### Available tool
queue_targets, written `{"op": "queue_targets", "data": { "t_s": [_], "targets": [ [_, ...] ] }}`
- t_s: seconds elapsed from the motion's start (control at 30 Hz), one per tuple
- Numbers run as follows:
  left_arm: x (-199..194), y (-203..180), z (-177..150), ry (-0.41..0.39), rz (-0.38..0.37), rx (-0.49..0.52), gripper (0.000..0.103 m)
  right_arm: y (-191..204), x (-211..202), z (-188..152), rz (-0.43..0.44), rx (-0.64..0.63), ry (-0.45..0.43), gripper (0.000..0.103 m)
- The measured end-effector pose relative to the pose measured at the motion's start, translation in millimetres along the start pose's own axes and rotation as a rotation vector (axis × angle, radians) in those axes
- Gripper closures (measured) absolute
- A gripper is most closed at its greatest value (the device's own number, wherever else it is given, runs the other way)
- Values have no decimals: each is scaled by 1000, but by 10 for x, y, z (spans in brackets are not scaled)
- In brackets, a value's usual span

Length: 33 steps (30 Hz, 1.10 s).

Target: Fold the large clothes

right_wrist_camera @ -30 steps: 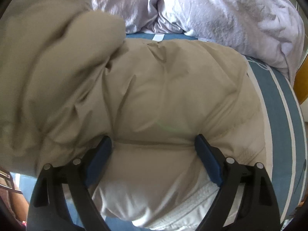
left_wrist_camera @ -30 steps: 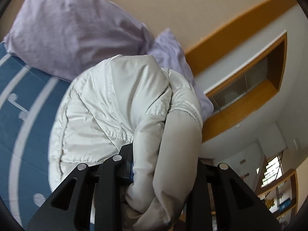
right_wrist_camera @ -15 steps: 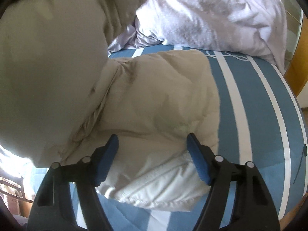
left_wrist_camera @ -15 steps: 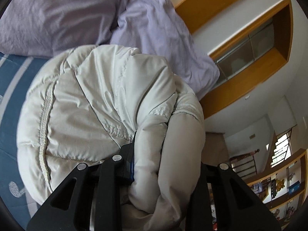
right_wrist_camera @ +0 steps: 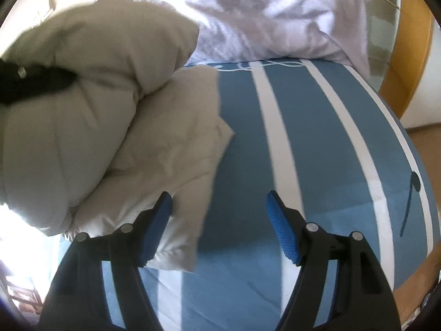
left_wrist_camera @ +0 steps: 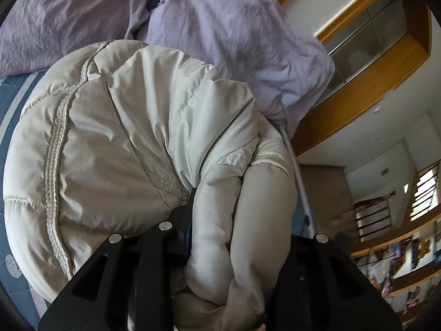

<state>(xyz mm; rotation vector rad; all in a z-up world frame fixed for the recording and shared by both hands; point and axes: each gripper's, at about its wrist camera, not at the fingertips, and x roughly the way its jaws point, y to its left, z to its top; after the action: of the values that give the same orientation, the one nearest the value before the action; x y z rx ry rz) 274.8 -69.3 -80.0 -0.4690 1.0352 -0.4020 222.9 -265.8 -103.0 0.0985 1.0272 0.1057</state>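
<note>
the left tongs [left_wrist_camera: 237, 220] pinch a thick roll of the pale padded jacket [left_wrist_camera: 132, 143], jaws having just eased a touch wider with the cloth still bunched between them. the jacket bulges up in a folded heap over the blue striped bed [right_wrist_camera: 317, 138], its lower edge lying flat on the cover, with lilac pillows [right_wrist_camera: 275, 13] just behind. the right tongs [right_wrist_camera: 219, 220] stand spread and hold nothing, above bare bedcover; the left blue pad [right_wrist_camera: 154, 229] is over the jacket's hem, the other clear of it.
</note>
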Motion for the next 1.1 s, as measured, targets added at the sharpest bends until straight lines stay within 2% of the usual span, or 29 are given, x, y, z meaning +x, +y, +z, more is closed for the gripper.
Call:
{"op": "queue_targets", "data": {
  "t_s": [0.37, 0.43, 0.7, 0.97, 1.07, 1.1],
  "targets": [
    [286, -195, -57, 40, 106, 59, 73, -389, -63, -28, -50, 64, 3, 32],
    [282, -244, -53, 39, 135, 84, 69, -426, -89, -47, -55, 71, 1, 32],
    [139, -481, -108, 31, 251, 204, 62, -513, -128, -43, -67, 92, -14, 32],
    [-64, -521, -135, 10, 267, 220, 53, -528, -174, -4, -67, 96, -32, 32],
    [-127, -556, -169, 4, 242, 216, 37, -537, -185, 1, -65, 103, -35, 32],
    [-171, -591, -188, -6, 206, 215, 24, -539, -193, 0, -64, 103, -38, 32]
  ]
}}
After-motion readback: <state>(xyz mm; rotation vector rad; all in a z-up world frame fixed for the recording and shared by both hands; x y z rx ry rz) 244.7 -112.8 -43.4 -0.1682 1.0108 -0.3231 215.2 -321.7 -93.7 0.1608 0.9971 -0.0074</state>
